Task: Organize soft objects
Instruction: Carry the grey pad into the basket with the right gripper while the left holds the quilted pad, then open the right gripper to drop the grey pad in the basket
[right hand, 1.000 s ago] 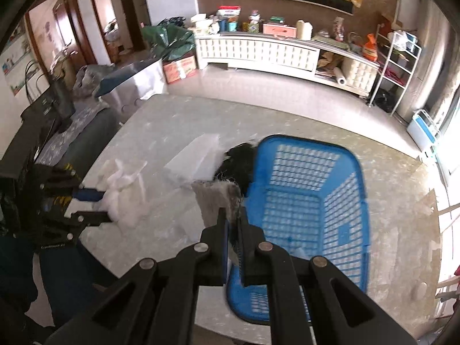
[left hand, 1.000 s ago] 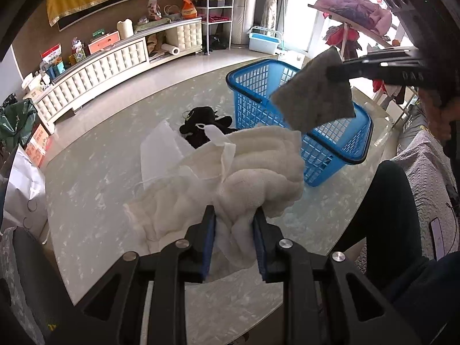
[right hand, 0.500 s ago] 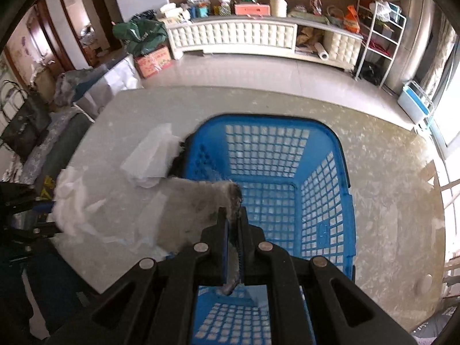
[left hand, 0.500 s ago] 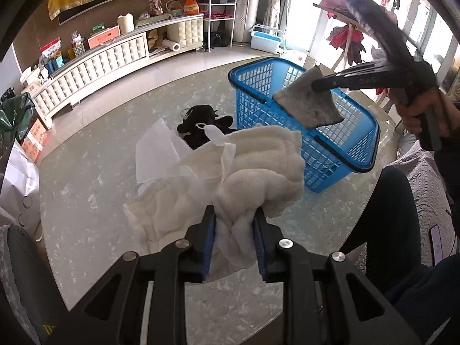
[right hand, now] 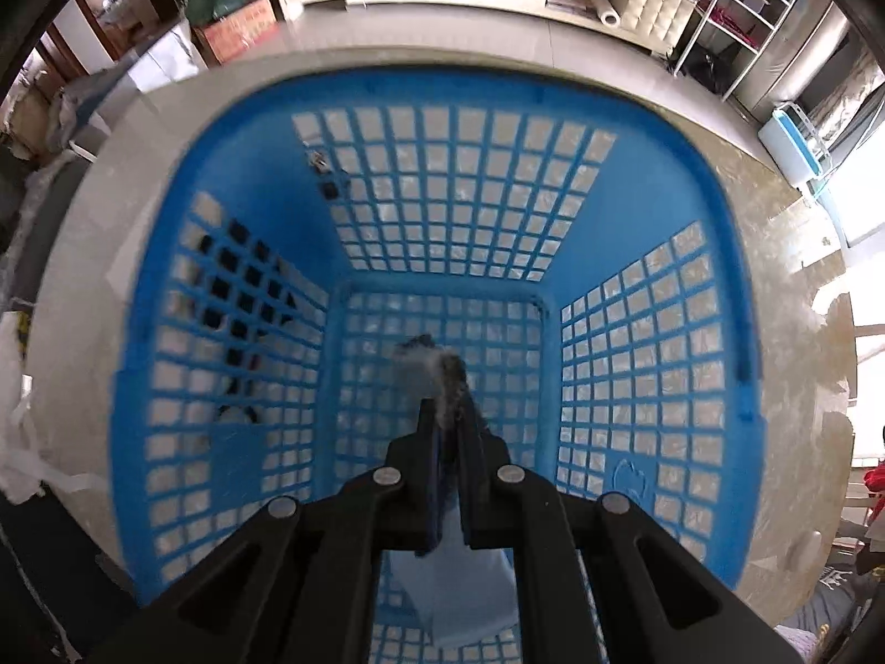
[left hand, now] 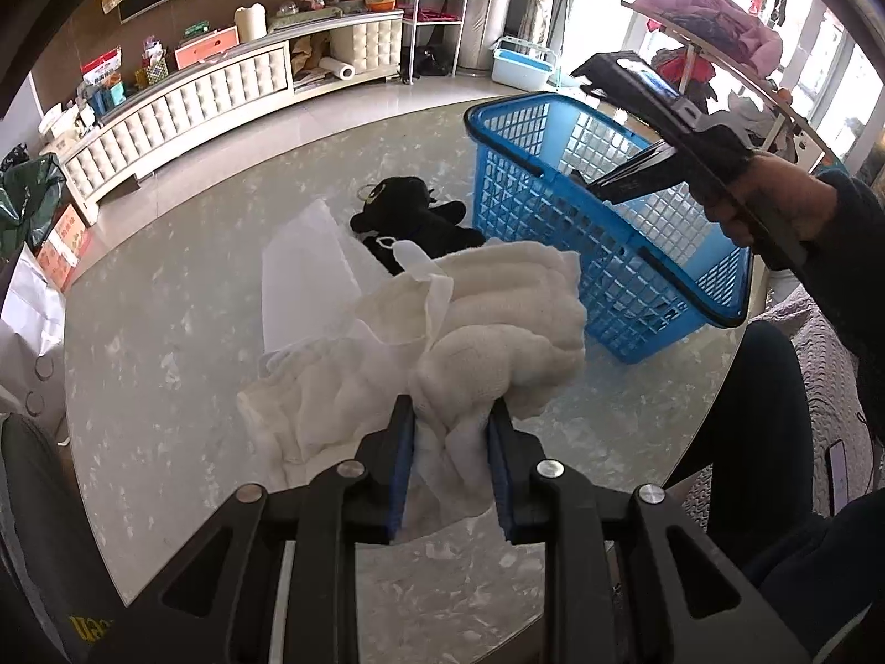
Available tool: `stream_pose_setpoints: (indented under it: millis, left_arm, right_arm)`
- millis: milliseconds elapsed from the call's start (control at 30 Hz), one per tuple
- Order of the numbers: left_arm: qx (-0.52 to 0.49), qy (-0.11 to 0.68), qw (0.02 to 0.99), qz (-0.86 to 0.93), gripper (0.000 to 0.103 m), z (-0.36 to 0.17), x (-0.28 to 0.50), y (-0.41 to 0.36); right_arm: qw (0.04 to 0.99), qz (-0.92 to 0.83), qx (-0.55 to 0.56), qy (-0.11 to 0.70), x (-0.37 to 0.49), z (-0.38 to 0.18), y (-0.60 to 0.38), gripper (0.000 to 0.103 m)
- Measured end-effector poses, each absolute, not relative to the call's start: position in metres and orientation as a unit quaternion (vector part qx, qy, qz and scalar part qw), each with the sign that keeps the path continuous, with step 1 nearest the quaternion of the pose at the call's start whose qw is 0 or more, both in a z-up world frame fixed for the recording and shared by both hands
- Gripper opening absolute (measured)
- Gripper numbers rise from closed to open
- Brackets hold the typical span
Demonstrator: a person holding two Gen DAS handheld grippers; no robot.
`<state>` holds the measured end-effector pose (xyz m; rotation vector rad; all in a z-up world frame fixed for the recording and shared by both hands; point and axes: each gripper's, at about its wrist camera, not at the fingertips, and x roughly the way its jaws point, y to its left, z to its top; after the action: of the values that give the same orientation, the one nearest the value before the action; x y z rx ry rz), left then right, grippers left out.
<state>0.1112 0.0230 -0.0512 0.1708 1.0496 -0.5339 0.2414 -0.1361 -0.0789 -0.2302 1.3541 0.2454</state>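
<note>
Inside the blue plastic basket (right hand: 652,210), the right gripper (right hand: 449,415) points steeply down, its jaws pressed nearly together on a grey fuzzy cloth (right hand: 437,371) whose frayed end pokes out just past the fingertips, above the basket's gridded floor. From the left wrist view that gripper reaches over the basket's near rim, held by a hand (left hand: 774,205). On the marbled table (left hand: 166,343) beside the basket, the left gripper (left hand: 451,415) stands at a narrow gap, clamping a fold of the white fluffy towel (left hand: 498,321) between its blue pads. A black plush toy (left hand: 415,216) lies beyond the towel, against the basket's wall.
</note>
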Motion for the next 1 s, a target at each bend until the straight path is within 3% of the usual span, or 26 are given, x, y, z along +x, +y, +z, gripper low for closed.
stream_pose_setpoints:
  millis: [267, 367, 433, 467, 567, 733, 1000]
  left_arm:
    - [0.074, 0.499, 0.827, -0.247, 0.023, -0.057, 0.113, 0.027]
    - [0.072, 0.499, 0.828, -0.246, 0.023, -0.056, 0.112, 0.027]
    - [0.073, 0.499, 0.828, -0.246, 0.023, -0.056, 0.112, 0.027]
    - [0.074, 0.499, 0.828, -0.245, 0.023, -0.055, 0.112, 0.026]
    - [0.075, 0.498, 0.828, -0.245, 0.023, -0.052, 0.111, 0.024]
    - [0.076, 0.489, 0.832, -0.249, 0.023, -0.04, 0.104, 0.021]
    - [0.081, 0.473, 0.839, -0.255, 0.023, -0.018, 0.094, 0.01]
  right_arm:
    - [0.762, 0.072, -0.127, 0.63, 0.247, -0.092, -0.131, 0.006]
    - [0.767, 0.065, -0.116, 0.627, 0.243, -0.088, -0.134, 0.023]
    - [0.772, 0.063, -0.114, 0.622, 0.237, -0.082, -0.138, 0.05]
    - [0.775, 0.062, -0.114, 0.619, 0.233, -0.08, -0.139, 0.054]
    - [0.782, 0.07, -0.112, 0.609, 0.222, -0.069, -0.141, 0.06]
    - [0.793, 0.087, -0.097, 0.595, 0.198, -0.042, -0.139, 0.079]
    - [0.815, 0.093, -0.101, 0.563, 0.162, -0.002, -0.147, 0.095]
